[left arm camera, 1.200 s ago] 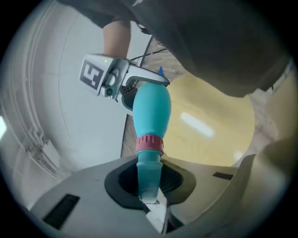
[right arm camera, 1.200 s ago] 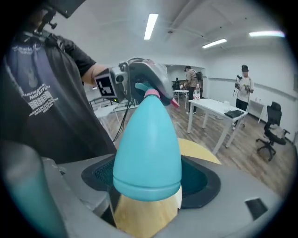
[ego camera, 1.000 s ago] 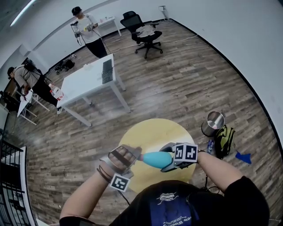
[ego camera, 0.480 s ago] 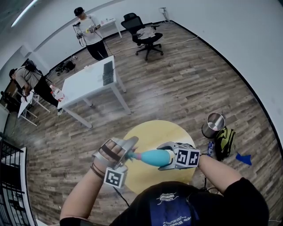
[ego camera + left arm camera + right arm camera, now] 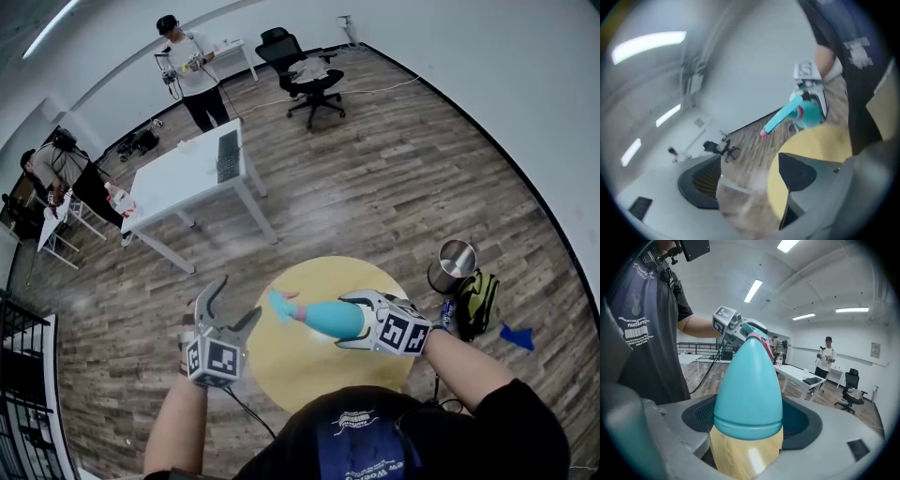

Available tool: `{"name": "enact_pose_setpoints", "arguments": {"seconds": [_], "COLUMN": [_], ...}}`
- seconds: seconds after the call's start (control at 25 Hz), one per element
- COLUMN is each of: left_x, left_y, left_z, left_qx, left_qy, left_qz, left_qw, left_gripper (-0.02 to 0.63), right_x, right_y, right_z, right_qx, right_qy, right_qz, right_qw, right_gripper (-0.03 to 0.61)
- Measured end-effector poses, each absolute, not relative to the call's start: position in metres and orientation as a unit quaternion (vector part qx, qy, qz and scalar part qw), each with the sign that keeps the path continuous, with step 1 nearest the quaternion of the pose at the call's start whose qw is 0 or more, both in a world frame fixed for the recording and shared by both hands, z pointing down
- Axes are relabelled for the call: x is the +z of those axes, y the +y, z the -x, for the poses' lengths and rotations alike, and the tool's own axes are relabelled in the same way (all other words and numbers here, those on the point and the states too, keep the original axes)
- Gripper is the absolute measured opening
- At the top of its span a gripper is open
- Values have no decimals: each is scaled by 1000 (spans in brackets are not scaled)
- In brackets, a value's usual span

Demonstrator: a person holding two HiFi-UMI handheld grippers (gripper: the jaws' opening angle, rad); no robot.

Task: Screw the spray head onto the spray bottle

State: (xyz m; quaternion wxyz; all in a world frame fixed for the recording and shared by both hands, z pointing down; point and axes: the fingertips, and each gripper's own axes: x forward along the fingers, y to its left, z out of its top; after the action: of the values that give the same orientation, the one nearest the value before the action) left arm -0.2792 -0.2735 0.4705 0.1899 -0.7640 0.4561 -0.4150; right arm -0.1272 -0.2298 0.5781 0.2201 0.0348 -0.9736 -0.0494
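The teal spray bottle [image 5: 330,319] lies level over the yellow round table [image 5: 309,370], its spray head [image 5: 280,305] seated on the neck and pointing left. My right gripper [image 5: 361,321] is shut on the bottle's body; in the right gripper view the bottle [image 5: 747,380] fills the space between the pads [image 5: 806,425]. My left gripper [image 5: 235,300] stands apart to the left of the spray head. Its jaws have just opened wide and hold nothing. In the left gripper view the bottle [image 5: 808,114] and nozzle [image 5: 780,119] show far beyond the open left gripper [image 5: 750,165].
A steel bin [image 5: 454,262] and a green backpack [image 5: 476,300] stand on the floor right of the table. A white desk [image 5: 192,173] with a keyboard, an office chair [image 5: 305,70] and two people [image 5: 187,66] are farther back.
My left gripper let go of the spray head, opened, rolled its jaws upward and drew away to the left. The right gripper with the bottle shifted slightly up.
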Motion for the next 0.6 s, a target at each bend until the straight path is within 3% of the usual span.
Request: {"name": "enact_pose_setpoints", "arguments": {"seconds": [0.2,0.28,0.4,0.6], "left_x": [488,482,485,494], "left_y": [-262,-259,-256,-249], "left_z": [276,265,252,232], "left_qx": [-22,104,141,67], "left_qy": [392,312,262,259], "left_qz": [853,810,775,797], "left_qw": [-345,-486,-557,-541], "left_gripper": [312,311,337,347], "right_x": [579,578,579,585], "right_y": [-236,-234,-229,-219], "right_z": [123,125,131,137], "right_qx": [-82,-89,-102,-127], "right_qy": [-968,-966,-962,-954], "right_qz": [-53,-49,-42,-30], "right_qw": [232,237,250,271], "right_gripper": [408,408,408,408]}}
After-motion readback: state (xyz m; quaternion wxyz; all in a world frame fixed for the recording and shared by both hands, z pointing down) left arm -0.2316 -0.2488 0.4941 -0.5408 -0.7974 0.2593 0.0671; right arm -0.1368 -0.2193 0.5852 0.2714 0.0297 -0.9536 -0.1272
